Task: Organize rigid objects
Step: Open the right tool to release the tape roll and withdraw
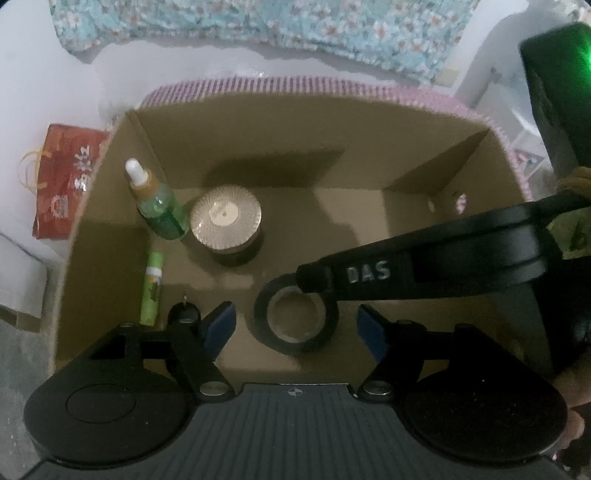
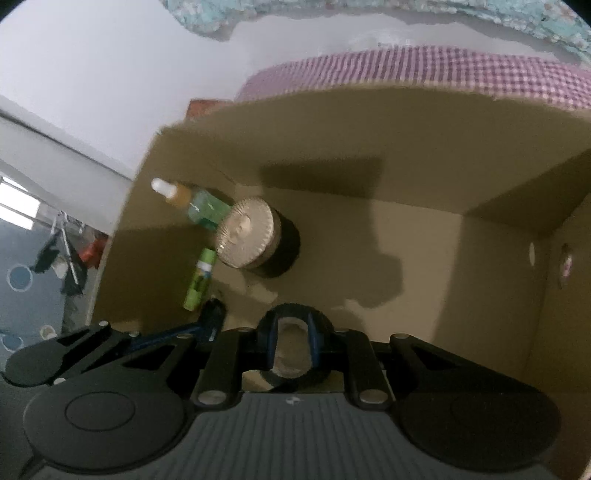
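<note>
A black tape roll (image 1: 295, 341) lies flat on the floor of an open cardboard box (image 1: 258, 129), near its front wall. My left gripper (image 1: 297, 325) is open, with a blue pad on each side of the roll and a gap to it on both. My right gripper (image 1: 314, 277) reaches in from the right, its tip over the roll's far rim. In the right wrist view its jaws (image 2: 293, 332) stand close together over the roll (image 2: 295, 380); contact cannot be told. A green dropper bottle (image 1: 159, 206), a gold-lidded jar (image 1: 225, 218) and a green tube (image 1: 152, 288) sit at the box's left.
A small black object (image 1: 183, 308) lies by the green tube. Outside the box, a red bag (image 1: 62, 177) stands to the left and pink checked cloth (image 1: 295, 83) lies behind. A floral fabric (image 1: 258, 22) lies further back. The box's right half is bare floor.
</note>
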Demonstrator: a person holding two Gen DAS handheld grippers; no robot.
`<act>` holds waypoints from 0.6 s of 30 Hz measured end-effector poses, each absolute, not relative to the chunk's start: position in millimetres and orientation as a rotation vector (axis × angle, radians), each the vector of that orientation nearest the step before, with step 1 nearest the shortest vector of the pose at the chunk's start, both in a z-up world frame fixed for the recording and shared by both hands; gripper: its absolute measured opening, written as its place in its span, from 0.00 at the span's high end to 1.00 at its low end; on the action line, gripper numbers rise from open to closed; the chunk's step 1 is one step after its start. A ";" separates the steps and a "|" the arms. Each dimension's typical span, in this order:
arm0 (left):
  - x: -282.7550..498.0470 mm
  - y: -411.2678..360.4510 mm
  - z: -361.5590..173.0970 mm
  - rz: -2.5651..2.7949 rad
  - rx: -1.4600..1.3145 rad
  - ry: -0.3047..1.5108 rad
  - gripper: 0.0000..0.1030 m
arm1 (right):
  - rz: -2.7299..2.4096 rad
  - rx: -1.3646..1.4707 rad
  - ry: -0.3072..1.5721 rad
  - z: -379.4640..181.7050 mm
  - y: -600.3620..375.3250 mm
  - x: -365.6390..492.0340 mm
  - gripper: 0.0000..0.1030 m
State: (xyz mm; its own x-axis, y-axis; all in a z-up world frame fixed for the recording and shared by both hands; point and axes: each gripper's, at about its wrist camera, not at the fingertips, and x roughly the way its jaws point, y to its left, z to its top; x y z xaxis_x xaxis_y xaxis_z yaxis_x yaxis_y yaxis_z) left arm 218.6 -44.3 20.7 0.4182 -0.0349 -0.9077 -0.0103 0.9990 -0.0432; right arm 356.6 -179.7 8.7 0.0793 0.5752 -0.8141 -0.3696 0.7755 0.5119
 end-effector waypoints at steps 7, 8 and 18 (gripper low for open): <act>174.8 -41.6 63.9 -0.107 -0.042 1.023 0.21 | 0.723 0.273 1.147 69.5 -219.3 314.3 0.80; 163.9 -39.9 70.4 -0.120 -0.037 1.002 0.21 | 0.726 0.284 1.121 78.2 -226.0 303.8 0.80; 66.6 -14.5 74.3 -0.229 0.001 0.908 0.20 | 0.685 0.431 0.971 106.0 -278.5 194.3 0.78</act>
